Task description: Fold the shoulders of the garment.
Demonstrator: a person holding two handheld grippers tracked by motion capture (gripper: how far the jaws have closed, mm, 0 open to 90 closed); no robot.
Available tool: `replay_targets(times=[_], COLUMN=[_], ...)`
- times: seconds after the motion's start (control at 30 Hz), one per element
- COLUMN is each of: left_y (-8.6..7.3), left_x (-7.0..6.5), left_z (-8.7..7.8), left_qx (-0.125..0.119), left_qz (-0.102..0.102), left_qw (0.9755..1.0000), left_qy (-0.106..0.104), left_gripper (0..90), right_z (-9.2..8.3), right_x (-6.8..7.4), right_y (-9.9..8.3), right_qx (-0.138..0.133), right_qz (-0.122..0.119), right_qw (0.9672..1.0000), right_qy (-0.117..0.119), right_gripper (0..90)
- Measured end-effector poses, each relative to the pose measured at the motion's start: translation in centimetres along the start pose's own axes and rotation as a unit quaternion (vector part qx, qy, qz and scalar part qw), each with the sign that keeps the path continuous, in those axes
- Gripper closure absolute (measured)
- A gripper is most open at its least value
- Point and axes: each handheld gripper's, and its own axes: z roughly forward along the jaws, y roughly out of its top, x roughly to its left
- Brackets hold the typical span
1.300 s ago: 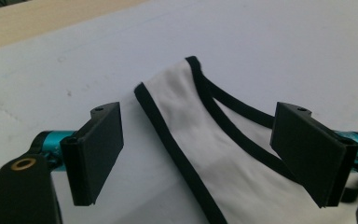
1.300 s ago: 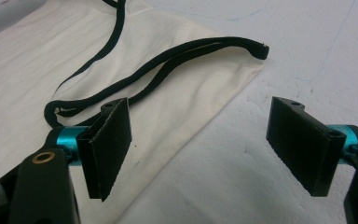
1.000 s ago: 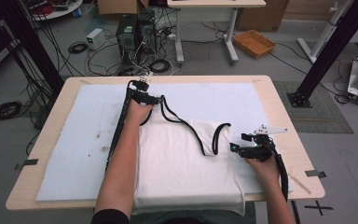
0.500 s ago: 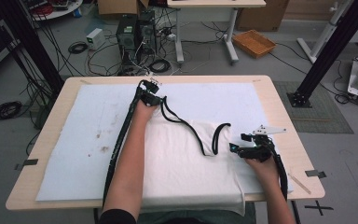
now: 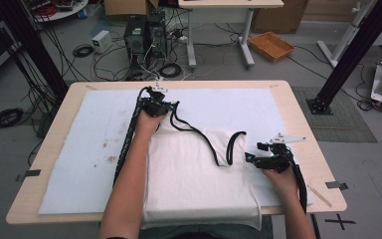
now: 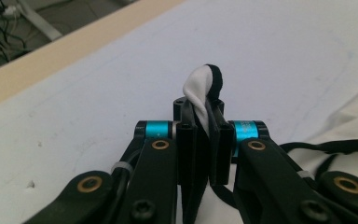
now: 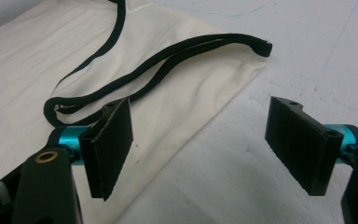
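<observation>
Garment (image 5: 194, 174) lies lengthwise toward the person — left gripper (image 5: 160, 105) clamped on its far strap corner, right gripper (image 5: 258, 154) gaping wide just beside the near strap loop (image 7: 177, 51).

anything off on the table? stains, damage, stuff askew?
Dark smudges mark the white table cover left of the garment. The white garment hangs over the near table edge, its black-trimmed straps sprawled unevenly; one strap end is pinched in the left gripper. No damage is visible.

No text, label, brand, number or sign can be read in any of the views, as all surfaces look plain.
</observation>
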Motion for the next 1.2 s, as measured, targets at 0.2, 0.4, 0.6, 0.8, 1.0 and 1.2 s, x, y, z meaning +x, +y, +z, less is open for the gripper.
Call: replay_targets(times=[0.2, 0.4, 0.6, 0.8, 1.0, 1.2], left_y=[-1.2, -2.9, -5.1, -8.1, -9.9, -10.5], left_x=[-1.9, -4.3, -7.0, -9.8, -10.4, -10.0], left_z=[-3.1, -5.2, -6.8, -8.3, -11.0, -10.8], left_qx=[-0.045, -0.075, -0.086, -0.088, -0.137, -0.114], left_qz=[-0.001, 0.007, 0.015, 0.02, -0.008, -0.017], left_qw=[0.9988, 0.9961, 0.9937, 0.9928, 0.9868, 0.9889], left_qy=[-0.018, -0.046, -0.069, -0.078, -0.087, -0.094], left_gripper=[83.7, 83.6, 82.1, 69.9, 50.1, 48.5], right_z=[0.0, 0.1, 0.1, 0.0, 0.0, 0.1], right_x=[0.0, 0.1, 0.1, 0.1, 0.1, 0.0], right_y=[0.0, 0.0, 0.0, 0.0, 0.0, 0.0], right_qx=[0.001, 0.003, 0.003, 0.001, 0.001, 0.003], right_qz=[-0.001, -0.003, -0.003, -0.001, -0.002, -0.003], right_qw=[1.0, 1.0, 1.0, 1.0, 1.0, 1.0], right_qy=[-0.001, -0.004, -0.004, -0.005, -0.006, -0.004], right_gripper=[23.6, 23.7, 23.7, 23.7, 23.7, 23.7])
